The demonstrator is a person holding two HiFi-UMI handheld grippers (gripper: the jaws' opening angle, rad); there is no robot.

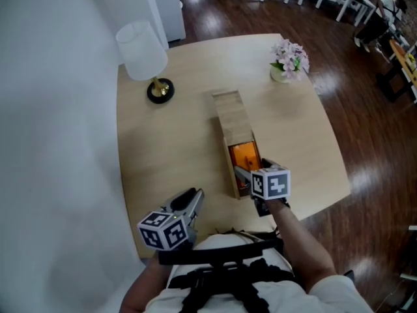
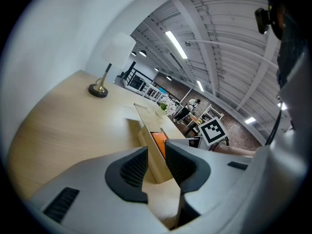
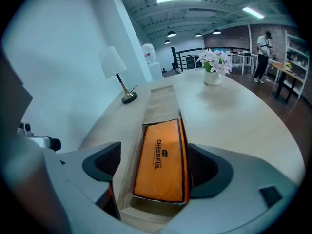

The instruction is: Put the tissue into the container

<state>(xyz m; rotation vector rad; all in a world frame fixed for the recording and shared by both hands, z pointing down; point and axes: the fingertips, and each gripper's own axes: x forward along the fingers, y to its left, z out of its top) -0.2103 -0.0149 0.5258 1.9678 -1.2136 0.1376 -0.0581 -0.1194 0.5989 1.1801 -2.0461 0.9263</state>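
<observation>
The right tongs (image 3: 155, 165) hang nose-down over the near end of a long, pale wooden box container (image 1: 222, 140) on the round light-wood tabletop (image 1: 169, 152). Their jaws are spread wide to either side of an orange, plastic-wrapped tissue pack (image 3: 163, 147). The pack already lies inside the box's open end, its printed face up. The left pad stands clear of the box's outer wall. The right pad sits just beside the pack's edge, so the tongs seem to straddle the pack rather than clamp it.

The left tongs (image 1: 190, 199) rest near the tabletop's near edge, well apart from the box. Their jaws show only a narrow gap, with nothing between them.

The box's flat wooden sliding lid (image 1: 229, 113) is drawn back towards the far end. A white-shaded brass lamp (image 1: 142, 49) and a small pot of pink-and-white flowers (image 1: 289, 59) stand beyond.

The placing step looks all but finished. The next move probably calls for lifting the right tongs straight out without dragging the pack, and then perhaps sliding the lid shut.
</observation>
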